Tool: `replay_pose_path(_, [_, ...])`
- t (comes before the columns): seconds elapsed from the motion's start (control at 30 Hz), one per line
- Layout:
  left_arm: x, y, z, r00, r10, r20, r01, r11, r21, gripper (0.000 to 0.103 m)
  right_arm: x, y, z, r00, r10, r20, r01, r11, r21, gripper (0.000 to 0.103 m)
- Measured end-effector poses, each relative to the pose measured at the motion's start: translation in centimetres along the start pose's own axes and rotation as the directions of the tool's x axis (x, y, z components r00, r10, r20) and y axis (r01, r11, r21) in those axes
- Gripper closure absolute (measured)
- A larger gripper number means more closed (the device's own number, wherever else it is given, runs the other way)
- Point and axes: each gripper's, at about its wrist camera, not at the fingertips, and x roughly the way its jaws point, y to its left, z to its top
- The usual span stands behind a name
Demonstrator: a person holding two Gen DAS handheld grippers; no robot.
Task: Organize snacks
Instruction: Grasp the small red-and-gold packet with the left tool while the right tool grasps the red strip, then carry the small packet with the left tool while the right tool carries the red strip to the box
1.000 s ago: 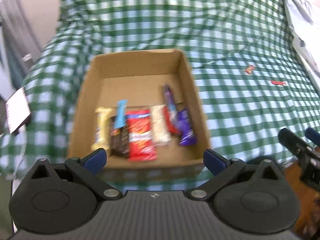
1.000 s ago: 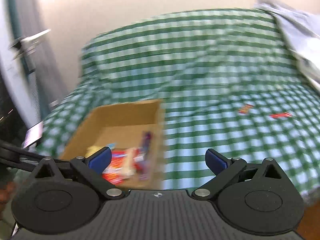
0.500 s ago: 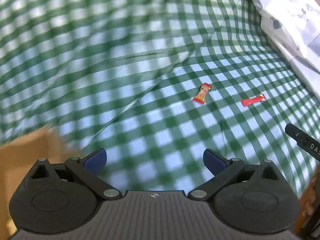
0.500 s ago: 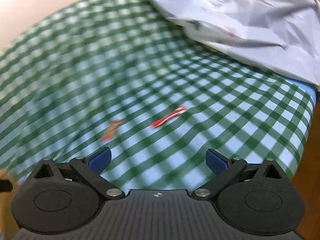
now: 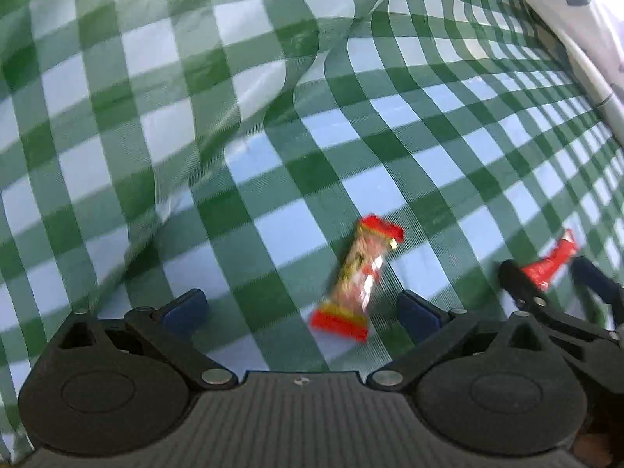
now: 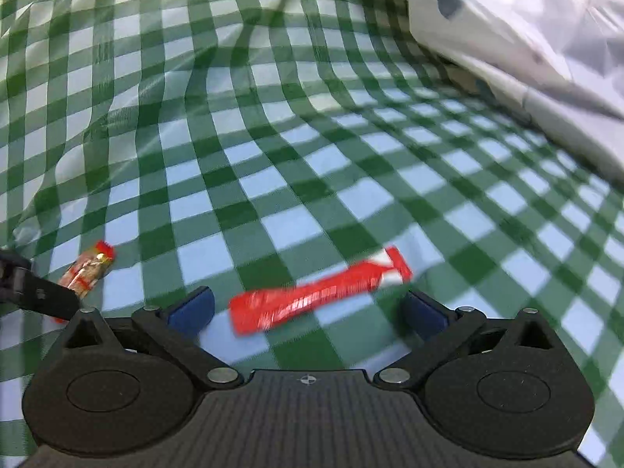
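Note:
A red and yellow snack bar (image 5: 358,277) lies on the green checked cloth (image 5: 273,163), between my left gripper's (image 5: 300,308) open fingers, nearer the right one. It also shows at the left of the right wrist view (image 6: 87,269). A long red snack packet (image 6: 318,296) lies between my right gripper's (image 6: 308,304) open fingers. In the left wrist view that packet (image 5: 552,263) sits between the right gripper's fingers (image 5: 518,280). Both grippers hold nothing.
A white printed sheet or pillow (image 6: 526,50) lies along the far right, also seen in the left wrist view (image 5: 585,19). The cloth has raised folds at the left (image 5: 218,89). The cardboard box is out of view.
Both grippers have swung right from the cardboard box and come down close to the cloth. The two snacks now lie between the open fingers.

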Motion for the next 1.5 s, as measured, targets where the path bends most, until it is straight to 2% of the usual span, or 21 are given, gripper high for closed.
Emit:
replay_pose_path(0.07, [0.1,-0.4,0.3,1.000,0.008,0.017,-0.008,1.000,0.026,0.000,0.4,0.0,-0.1,1.000,0.000,0.016,0.000,1.000,0.003,0.000])
replay_pose_path(0.1, [-0.1,-0.4,0.3,1.000,0.006,0.029,-0.007,1.000,0.019,0.008,0.5,0.1,-0.1,1.000,-0.002,0.018,0.002,1.000,0.002,0.000])
replay_pose_path(0.13, [-0.5,-0.3,0.2,0.999,0.011,0.048,-0.012,1.000,0.008,0.028,0.6,0.2,-0.1,1.000,-0.002,0.021,0.002,1.000,0.004,0.001])
replay_pose_path(0.17, [-1.0,-0.3,0.2,0.998,0.013,0.064,-0.014,1.000,0.011,0.041,0.6,0.2,-0.2,1.000,-0.008,0.026,0.008,1.000,0.011,0.010])
replay_pose_path(0.2, [-1.4,-0.3,0.1,0.998,0.000,0.065,-0.001,1.000,0.018,0.079,0.6,-0.1,0.2,0.999,-0.029,0.039,0.028,0.999,0.016,0.019])
replay_pose_path(0.23, [-1.6,-0.2,0.1,0.998,-0.010,0.056,0.009,1.000,0.015,0.084,0.1,-0.2,0.2,0.998,-0.038,0.055,0.037,0.999,0.018,0.043])
replay_pose_path(0.27, [-1.9,0.0,0.1,0.999,-0.017,0.041,0.017,1.000,-0.001,0.085,-0.3,-0.3,0.2,0.998,-0.029,0.064,0.028,0.999,0.016,0.068])
replay_pose_path(0.33, [-2.8,0.2,-0.4,0.999,-0.019,0.047,0.019,1.000,-0.007,0.085,-0.7,-0.4,0.2,0.998,-0.028,0.062,0.028,1.000,0.001,0.087])
replay_pose_path(0.37, [-3.7,0.1,-0.7,0.998,-0.012,0.057,0.012,1.000,-0.001,0.085,-0.8,-0.4,0.2,0.998,-0.028,0.056,0.029,1.000,-0.011,0.091])
replay_pose_path(0.5, [-8.3,0.8,-2.4,0.996,-0.057,0.069,0.060,0.998,-0.033,0.085,-2.9,-1.1,0.9,0.999,0.000,0.037,0.000,1.000,0.016,0.092])
replay_pose_path(0.63, [-15.2,1.2,-5.5,0.989,-0.077,0.123,0.084,0.995,-0.051,0.085,-9.1,-1.6,2.3,0.992,0.069,0.108,-0.076,0.995,0.060,0.092])
replay_pose_path(0.73, [-21.2,1.5,-8.7,0.983,-0.057,0.175,0.068,0.996,-0.058,0.085,-15.1,-1.1,2.7,0.979,0.138,0.152,-0.152,0.984,0.089,0.092])
replay_pose_path(0.87, [-29.1,2.9,-14.6,0.977,-0.008,0.213,0.025,0.997,-0.076,0.085,-24.2,0.7,2.0,0.943,0.253,0.214,-0.273,0.960,0.068,0.092])
replay_pose_path(0.97, [-34.1,4.5,-19.7,0.976,0.030,0.217,-0.006,0.994,-0.110,0.085,-30.3,2.6,0.4,0.913,0.335,0.231,-0.350,0.936,0.028,0.092])
replay_pose_path(1.1, [-39.2,6.7,-26.5,0.972,0.119,0.201,-0.083,0.981,-0.176,0.085,-37.8,4.7,-2.8,0.878,0.424,0.222,-0.432,0.902,-0.013,0.092])
replay_pose_path(1.33, [-45.9,11.3,-38.1,0.955,0.268,0.126,-0.226,0.934,-0.275,0.085,-47.4,9.0,-8.9,0.814,0.575,0.085,-0.565,0.817,-0.115,0.092])
replay_pose_path(1.5, [-48.0,13.7,-45.0,0.950,0.310,0.045,-0.275,0.895,-0.352,0.085,-52.6,12.0,-12.6,0.756,0.654,-0.021,-0.645,0.740,-0.190,0.092])
